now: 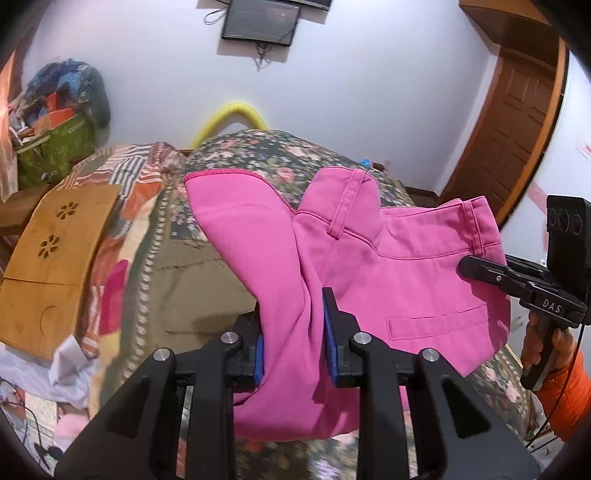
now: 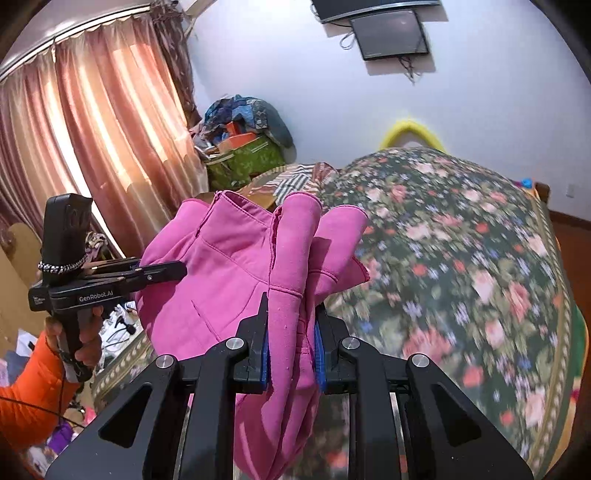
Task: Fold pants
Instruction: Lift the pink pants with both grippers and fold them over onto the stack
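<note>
Left wrist view: pink pants (image 1: pixel 369 266), held up in the air above the bed, spread between your two tongs. Waistband with belt loop uppermost, a welt pocket facing this camera, a hemmed leg end flopping toward the bed's far left side.

Left gripper (image 1: pixel 292 332): your tongs are closed down to a narrow gap, blue pads (image 1: pixel 330 347) pressing a bunched fold of the pink cloth between them; the cloth hangs below the pinch.

Right gripper (image 2: pixel 290 336): likewise nearly closed, a thick gathered wad of the pants clamped between its blue pads, loose ends standing up past the fingertips. Seen from the left wrist view, this same tool (image 1: pixel 476 267) grips the waistband end at the right side of the garment.

Your right hand (image 1: pixel 546 343), orange sleeve, holds the tool's black handle; your left hand (image 2: pixel 86 332), also orange-sleeved, holds the other.

Bed (image 2: pixel 461 258): floral dark-green cover, beneath and beyond the pants; no part of the garment can be confirmed touching it.

Left edge of bed: wooden lap table (image 1: pixel 55 258) with flower cut-outs, lying on striped and patterned bedding.

Beyond the bed's far edge: yellow curved tube (image 1: pixel 231 116); green bag (image 1: pixel 55 147) heaped with clothes; wall-mounted screen (image 1: pixel 260 22); wooden door (image 1: pixel 517 110); pink curtains (image 2: pixel 92 129).
</note>
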Demonstrator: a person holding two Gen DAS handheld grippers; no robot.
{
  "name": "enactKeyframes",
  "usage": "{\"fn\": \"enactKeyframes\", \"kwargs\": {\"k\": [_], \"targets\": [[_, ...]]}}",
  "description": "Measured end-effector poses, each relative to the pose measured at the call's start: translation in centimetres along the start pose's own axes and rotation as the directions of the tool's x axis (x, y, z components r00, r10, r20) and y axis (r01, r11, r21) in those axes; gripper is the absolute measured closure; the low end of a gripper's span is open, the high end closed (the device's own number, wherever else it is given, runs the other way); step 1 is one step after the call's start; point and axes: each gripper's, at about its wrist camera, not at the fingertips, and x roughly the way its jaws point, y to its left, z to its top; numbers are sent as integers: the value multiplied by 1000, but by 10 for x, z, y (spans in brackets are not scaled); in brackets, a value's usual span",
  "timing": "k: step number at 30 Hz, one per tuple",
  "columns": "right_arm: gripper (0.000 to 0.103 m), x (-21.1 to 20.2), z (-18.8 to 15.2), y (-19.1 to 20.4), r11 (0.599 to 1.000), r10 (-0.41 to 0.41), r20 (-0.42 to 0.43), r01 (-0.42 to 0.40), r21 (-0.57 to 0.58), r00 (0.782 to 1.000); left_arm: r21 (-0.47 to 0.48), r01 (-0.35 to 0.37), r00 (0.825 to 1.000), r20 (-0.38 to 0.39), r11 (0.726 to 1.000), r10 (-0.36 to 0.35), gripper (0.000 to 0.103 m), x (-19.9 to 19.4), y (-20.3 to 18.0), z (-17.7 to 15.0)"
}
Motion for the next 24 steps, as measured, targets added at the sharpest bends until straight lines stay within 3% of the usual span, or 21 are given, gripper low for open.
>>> {"fn": "enactKeyframes", "kwargs": {"k": [12, 19, 21, 24], "targets": [[87, 116, 33, -4, 1000, 16, -61, -17, -20, 998, -43, -102, 993, -65, 994, 99, 78, 78, 93, 18], [87, 179, 32, -10, 999, 7, -150, -13, -37, 989, -105, -111, 986, -136, 988, 96, 78, 127, 138, 6], [86, 191, 30, -12, 999, 6, -179, -14, -40, 984, -121, -109, 983, -161, 987, 88, 76, 138, 147, -1], [85, 205, 25, -17, 999, -1, -218, -8, -41, 976, -129, -121, 981, -167, 984, 99, 61, 144, 155, -9]]}}
